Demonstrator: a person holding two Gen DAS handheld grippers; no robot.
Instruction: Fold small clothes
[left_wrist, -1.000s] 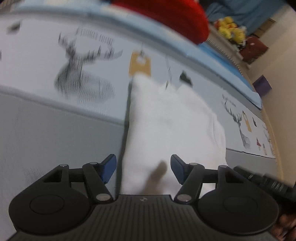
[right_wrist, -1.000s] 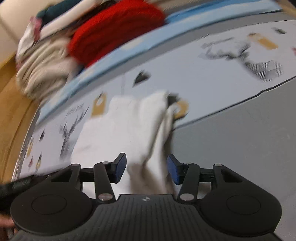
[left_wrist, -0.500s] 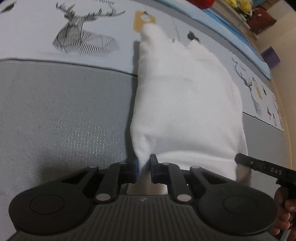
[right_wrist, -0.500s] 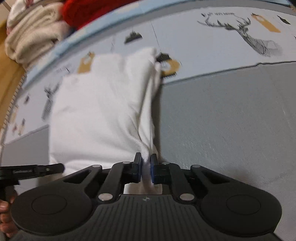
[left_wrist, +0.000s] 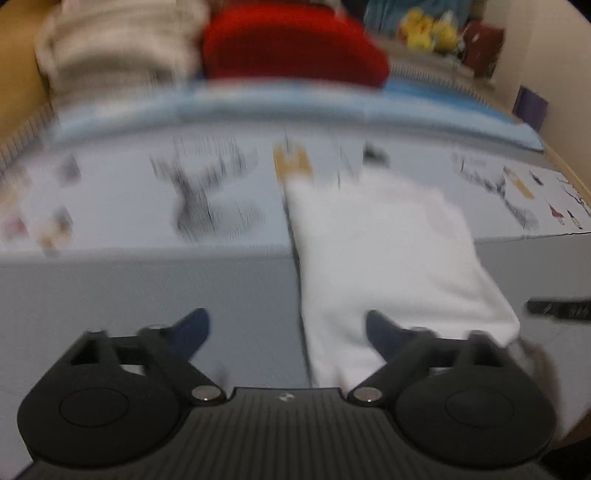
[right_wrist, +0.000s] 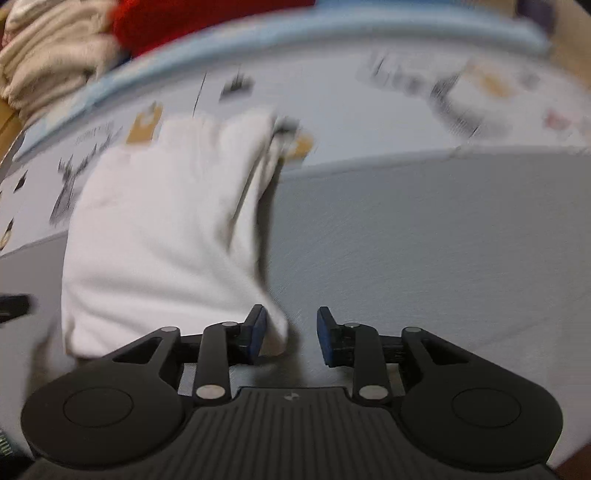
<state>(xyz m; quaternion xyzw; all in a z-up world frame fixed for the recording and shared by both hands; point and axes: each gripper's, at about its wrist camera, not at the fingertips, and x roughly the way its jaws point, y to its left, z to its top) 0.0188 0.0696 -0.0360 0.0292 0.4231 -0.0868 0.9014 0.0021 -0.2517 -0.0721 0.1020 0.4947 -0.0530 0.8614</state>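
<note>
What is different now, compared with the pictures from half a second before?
Both grippers have let go of the white garment. The left gripper was pinching its near edge; its jaws are opening and it has pulled back. The right gripper is opening too, the corner lying loose by one finger. The garment stays folded on the grey cover.

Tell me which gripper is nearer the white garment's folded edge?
Right. The right gripper has its opening jaws at the white garment corner; the left gripper, jaws opening, straddles its other side edge.

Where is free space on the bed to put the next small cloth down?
Bare grey sheet lies left of the white garment, and more on its other side. Crowded at the back: red pile and beige stack.
</note>
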